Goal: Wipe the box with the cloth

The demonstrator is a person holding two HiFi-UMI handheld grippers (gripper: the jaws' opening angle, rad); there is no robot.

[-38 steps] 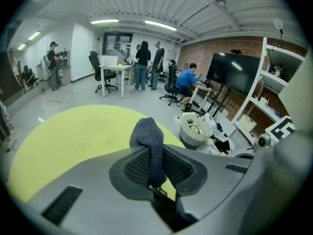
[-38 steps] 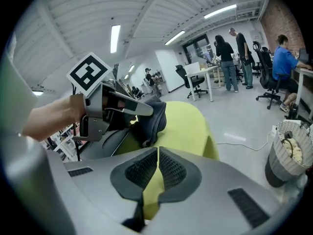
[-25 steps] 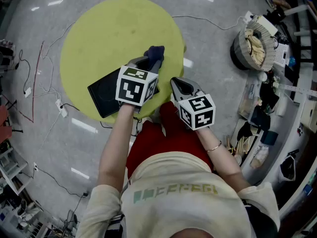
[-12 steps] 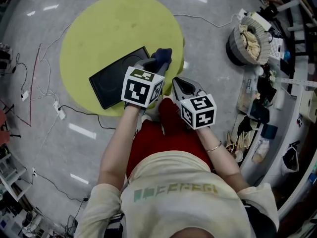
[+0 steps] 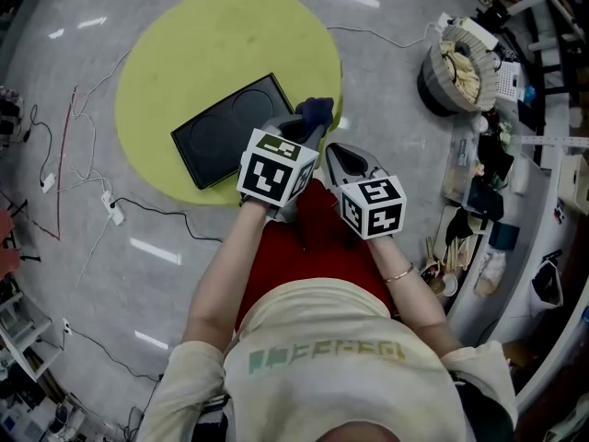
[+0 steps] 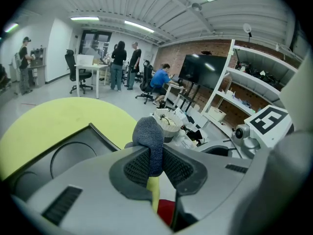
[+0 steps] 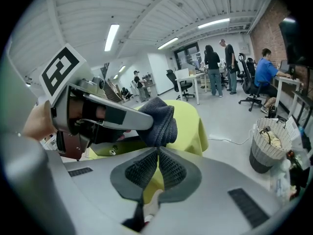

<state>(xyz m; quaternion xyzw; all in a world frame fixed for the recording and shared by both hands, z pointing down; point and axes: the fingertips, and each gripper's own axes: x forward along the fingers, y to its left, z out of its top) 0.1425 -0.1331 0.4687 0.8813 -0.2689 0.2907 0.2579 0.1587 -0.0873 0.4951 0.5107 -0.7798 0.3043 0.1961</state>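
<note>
On the floor (image 5: pixel 396 35) at left lie loose cables (image 5: pixel 112 206) beside the yellow-green table (image 5: pixel 184 35), where the black box (image 5: pixel 225 132) lies flat. Just beside its right corner the left hand-held gripper (image 5: pixel 302 129) pinches the dark cloth (image 5: pixel 316 111). The right hand-held gripper (image 5: pixel 333 152) is pressed together, empty, with a basket (image 5: pixel 440 86) farther right.

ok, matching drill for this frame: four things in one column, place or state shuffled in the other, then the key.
Things:
1. cloth
2. box
3. right tongs
4. basket

Place or state:
A. shut, nothing between them
B. flat on the yellow-green round table
C. pinched in the left tongs
D. on the floor, right of the table

Pairs: 1-C, 2-B, 3-A, 4-D
</note>
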